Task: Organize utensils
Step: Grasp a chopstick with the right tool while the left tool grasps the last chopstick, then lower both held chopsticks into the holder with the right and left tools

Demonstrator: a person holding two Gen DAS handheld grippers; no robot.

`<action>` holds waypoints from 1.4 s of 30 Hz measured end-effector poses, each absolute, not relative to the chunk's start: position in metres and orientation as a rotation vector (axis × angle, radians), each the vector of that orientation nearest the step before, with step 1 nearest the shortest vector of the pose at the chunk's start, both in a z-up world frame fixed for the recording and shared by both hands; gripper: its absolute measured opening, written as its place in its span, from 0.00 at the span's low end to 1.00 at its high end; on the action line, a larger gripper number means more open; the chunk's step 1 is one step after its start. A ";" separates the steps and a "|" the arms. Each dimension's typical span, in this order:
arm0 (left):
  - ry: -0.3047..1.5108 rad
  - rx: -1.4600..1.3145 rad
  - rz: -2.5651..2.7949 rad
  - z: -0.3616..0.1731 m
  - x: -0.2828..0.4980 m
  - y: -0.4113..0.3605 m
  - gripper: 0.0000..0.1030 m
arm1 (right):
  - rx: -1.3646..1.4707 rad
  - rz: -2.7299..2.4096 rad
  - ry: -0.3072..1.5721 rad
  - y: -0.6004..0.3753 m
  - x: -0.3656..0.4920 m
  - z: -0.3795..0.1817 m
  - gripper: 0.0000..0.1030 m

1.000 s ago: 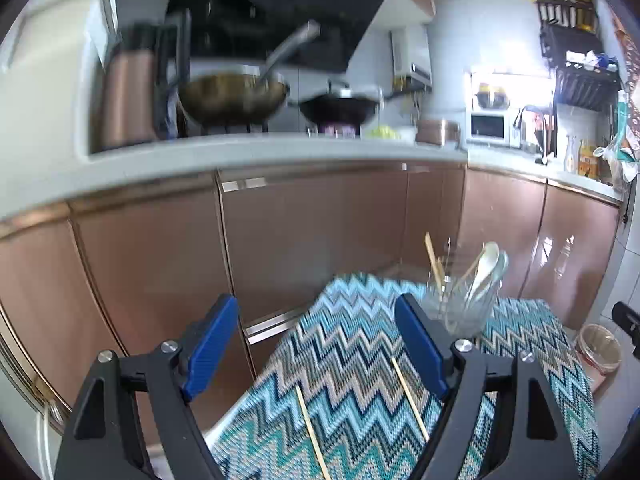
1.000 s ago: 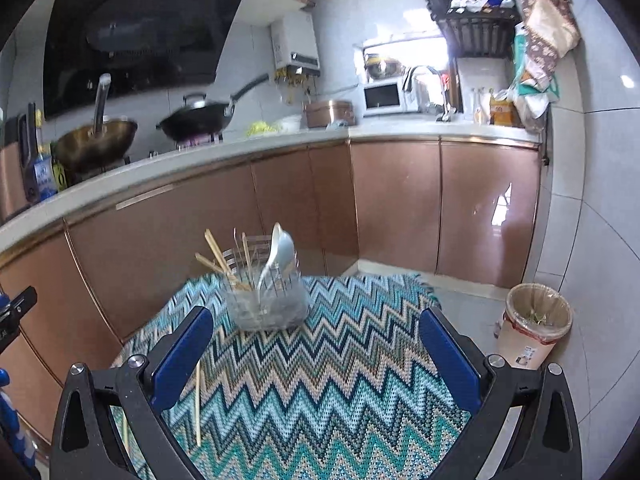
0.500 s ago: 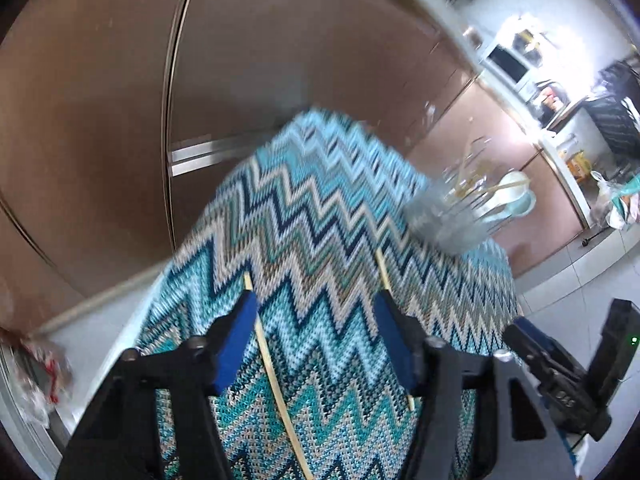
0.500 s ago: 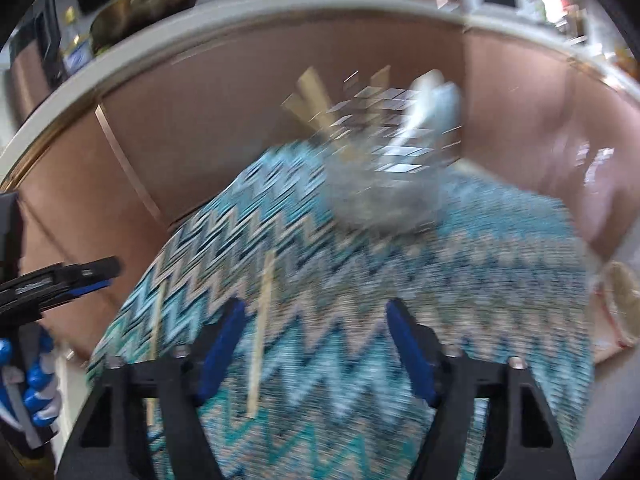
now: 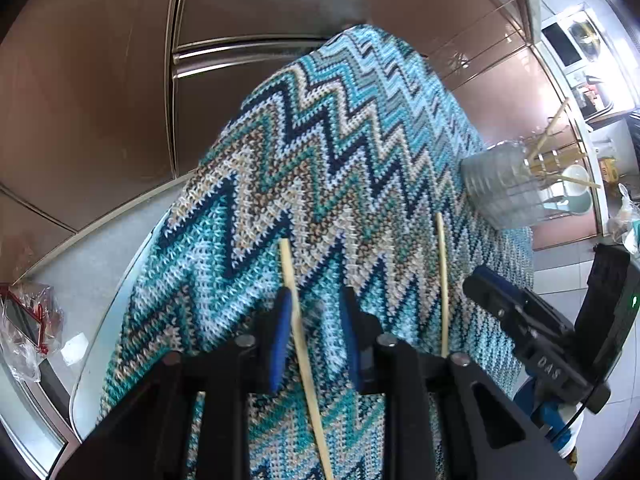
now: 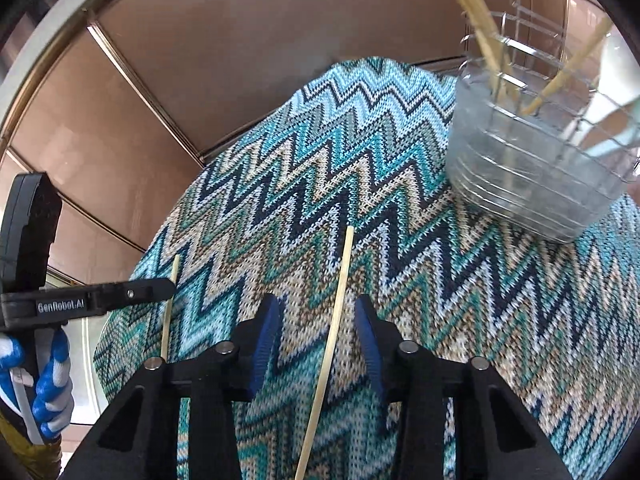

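Both grippers are down low over the zigzag-patterned knitted cloth (image 5: 320,152), each one straddling its own chopstick. The left gripper (image 5: 314,336) has its blue-padded fingers (image 5: 279,336) partly open, with a pale chopstick (image 5: 298,332) lying on the cloth between them; it runs close beside the left-hand pad, though I cannot tell whether it touches, and the right-hand pad stands clear of it. Its far tip reaches out past the fingertips. Off to the right of those fingers lies the second chopstick (image 5: 442,276), and beyond that stick's tip, further right, stands the clear utensil holder (image 5: 500,188) with chopsticks and a pale spoon leaning in it. Over on the other side, the right gripper (image 6: 316,340) is likewise partly open, nothing clamped: the second chopstick (image 6: 338,312) sits in the gap between its blue fingers (image 6: 266,344), apart from both pads, its tip pointing ahead past the fingertips. Ahead and to the right of those fingers sits the utensil holder (image 6: 520,168) on the cloth. To the left, the left gripper (image 6: 120,294) shows side-on, held by a blue-and-white gloved hand (image 6: 48,392), with the first chopstick (image 6: 170,312) crossing just behind its tip.
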State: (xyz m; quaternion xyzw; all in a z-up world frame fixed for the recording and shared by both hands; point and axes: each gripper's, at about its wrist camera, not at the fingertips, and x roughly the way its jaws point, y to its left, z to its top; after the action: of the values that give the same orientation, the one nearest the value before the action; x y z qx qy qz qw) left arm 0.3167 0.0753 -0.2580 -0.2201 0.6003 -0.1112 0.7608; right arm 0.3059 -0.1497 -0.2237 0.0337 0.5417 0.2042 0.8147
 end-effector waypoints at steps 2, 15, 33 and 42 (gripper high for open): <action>1.320 -0.474 -0.239 -0.262 0.319 0.076 0.17 | 0.081 0.434 1.175 -0.150 0.316 -0.229 0.27; 1.346 -0.398 -0.221 -0.271 0.324 0.070 0.07 | 0.005 0.401 1.278 -0.132 0.354 -0.252 0.12; 1.287 -0.455 -0.206 -0.265 0.318 0.072 0.05 | 0.012 0.397 1.149 -0.149 0.302 -0.212 0.06; 1.083 -0.445 -0.276 -0.211 0.282 0.062 0.05 | 0.030 0.400 0.991 -0.173 0.243 -0.158 0.06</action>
State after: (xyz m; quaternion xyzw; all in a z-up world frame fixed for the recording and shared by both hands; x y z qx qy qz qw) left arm 0.2815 0.0621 -0.2111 -0.2093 0.5093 -0.1297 0.8246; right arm 0.2427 -0.1731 -0.1575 0.0143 0.4722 0.1908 0.8605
